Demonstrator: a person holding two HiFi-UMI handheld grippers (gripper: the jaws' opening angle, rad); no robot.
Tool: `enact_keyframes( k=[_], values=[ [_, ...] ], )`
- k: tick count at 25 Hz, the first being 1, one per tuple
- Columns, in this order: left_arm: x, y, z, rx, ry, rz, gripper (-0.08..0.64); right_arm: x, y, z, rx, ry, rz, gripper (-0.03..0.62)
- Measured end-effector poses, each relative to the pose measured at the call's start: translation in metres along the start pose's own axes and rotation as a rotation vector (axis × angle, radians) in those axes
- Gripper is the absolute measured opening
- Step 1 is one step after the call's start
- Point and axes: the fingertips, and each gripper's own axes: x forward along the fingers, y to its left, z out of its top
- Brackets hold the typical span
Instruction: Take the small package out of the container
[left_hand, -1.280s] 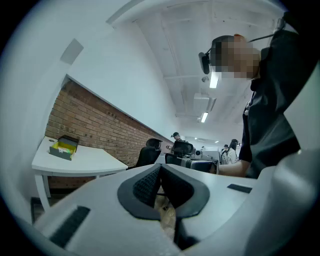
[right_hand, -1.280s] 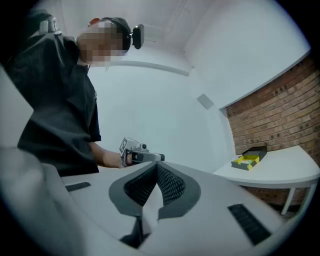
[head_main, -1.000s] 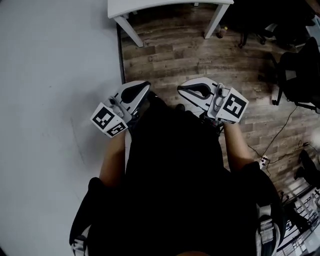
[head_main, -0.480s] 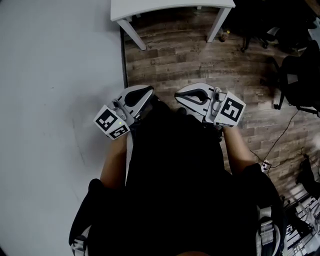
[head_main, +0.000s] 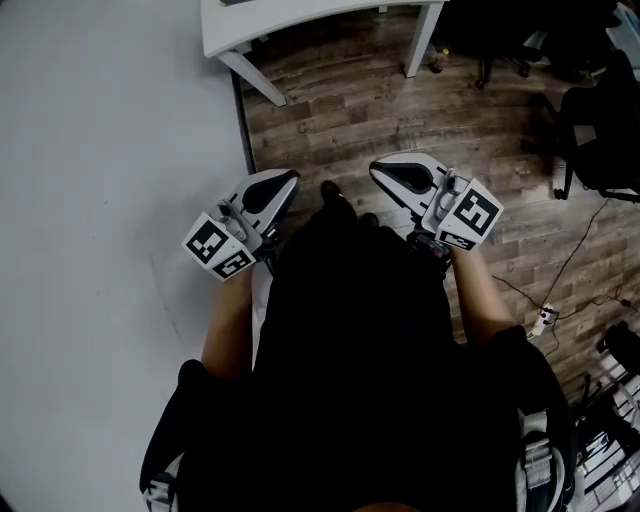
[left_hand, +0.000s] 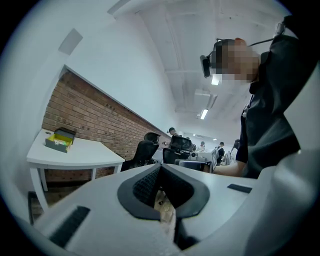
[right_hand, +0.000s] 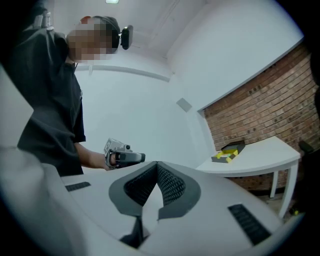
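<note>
A dark open container (left_hand: 60, 139) with a yellow package inside lies on a white table (left_hand: 87, 155), far ahead of me. The right gripper view also shows the container (right_hand: 228, 151) on that table (right_hand: 260, 157). In the head view only the table's edge (head_main: 300, 20) shows at the top, and the container is out of sight. My left gripper (head_main: 283, 183) and right gripper (head_main: 383, 172) are held close to the person's body over the wooden floor. Both are shut with nothing between the pads, as seen on the left gripper (left_hand: 160, 168) and the right gripper (right_hand: 156, 168).
A plain white wall (head_main: 100, 200) fills the left side. Black office chairs (head_main: 600, 140) and cables (head_main: 560, 270) are on the wooden floor to the right. A brick wall (left_hand: 85, 117) stands behind the table. Desks and people (left_hand: 192, 145) are farther back.
The two grippers have drawn a little further apart, the right one shifting right and up. The head view has swung slightly, so the table sits further left.
</note>
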Motion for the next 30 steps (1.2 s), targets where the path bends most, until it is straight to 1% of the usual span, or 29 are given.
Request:
enact_keyframes(
  k=[2, 5, 11, 17, 24, 30],
  values=[
    [0.006, 0.005, 0.001, -0.007, 0.004, -0.004, 0.015, -0.003, -0.011, 0.005, 0.017, -0.020, -0.030, 0.006],
    [0.018, 0.012, 0.002, -0.015, 0.002, -0.019, 0.015, -0.007, -0.023, 0.008, 0.037, -0.031, -0.051, 0.006],
    [0.052, 0.035, -0.006, -0.058, 0.021, -0.079, 0.015, -0.006, -0.057, 0.008, 0.040, -0.003, -0.091, 0.006],
    [0.089, 0.068, -0.005, -0.100, -0.005, -0.124, 0.015, -0.002, -0.096, 0.012, 0.044, 0.034, -0.120, 0.006],
    [0.134, 0.130, 0.028, -0.107, -0.057, -0.148, 0.015, 0.028, -0.160, 0.038, 0.016, 0.066, -0.121, 0.006],
    [0.147, 0.192, 0.054, -0.104, -0.072, -0.144, 0.015, 0.070, -0.215, 0.067, -0.017, 0.053, -0.126, 0.006]
  ],
)
